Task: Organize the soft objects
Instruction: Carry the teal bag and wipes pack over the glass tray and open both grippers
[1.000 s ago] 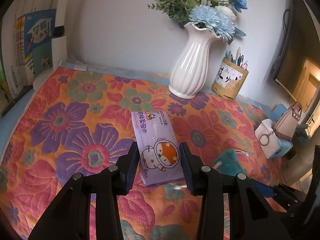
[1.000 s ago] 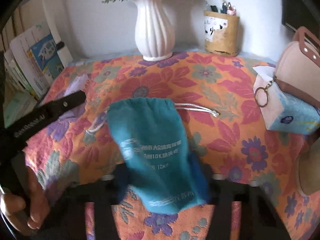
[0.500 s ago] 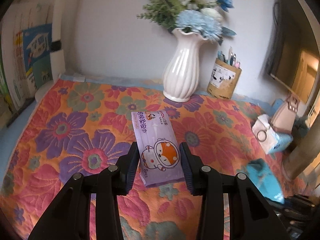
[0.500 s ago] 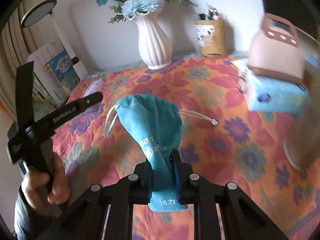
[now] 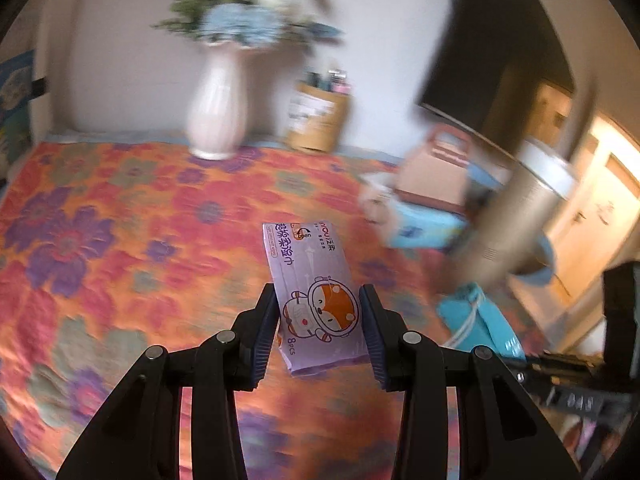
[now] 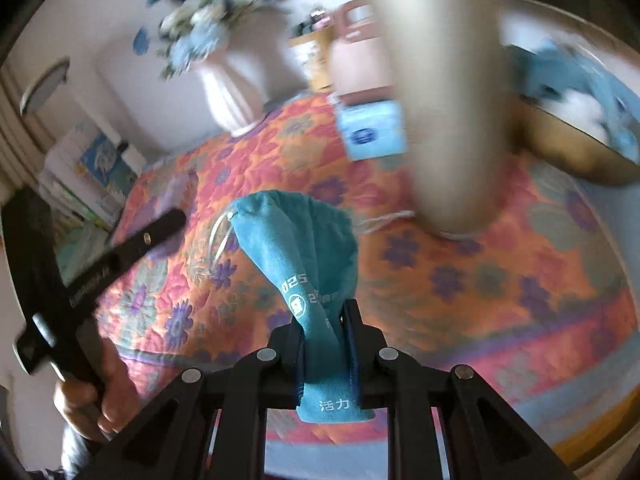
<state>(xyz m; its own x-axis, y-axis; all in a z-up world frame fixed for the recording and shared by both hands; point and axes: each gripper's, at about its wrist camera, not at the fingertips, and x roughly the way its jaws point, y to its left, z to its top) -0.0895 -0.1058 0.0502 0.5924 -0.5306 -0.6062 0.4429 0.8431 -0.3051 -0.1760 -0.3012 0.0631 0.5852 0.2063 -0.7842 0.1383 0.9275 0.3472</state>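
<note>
The left gripper (image 5: 320,320) has its two black fingers clamped on the sides of a flat lilac wet-wipe packet printed with an orange fox in a space helmet (image 5: 316,292). The packet is held off the orange, pink and purple flowered quilted cloth (image 5: 120,240), its far end pointing away toward the back wall.

The right gripper (image 6: 326,344) has its jaws squeezed nearly together, pinching the lower end of a teal drawstring pouch of soft fabric with white lettering (image 6: 304,248). The pouch stands up from the pads, its gathered mouth flaring above them, and a white cord (image 6: 220,236) loops from its left side. It hangs clear of the cloth.

From the right wrist view, a bare hand (image 6: 96,388) grips the handle of the left tool at the lower left. A tall beige cylinder (image 6: 444,92), blurred, stands close behind the pouch. Farther back, a white ribbed vase with blue and white flowers (image 5: 218,96) stands by the wall, a tan pen holder (image 5: 318,120) beside it, and a light blue tissue box (image 6: 370,130) sits on the cloth near the cylinder.
</note>
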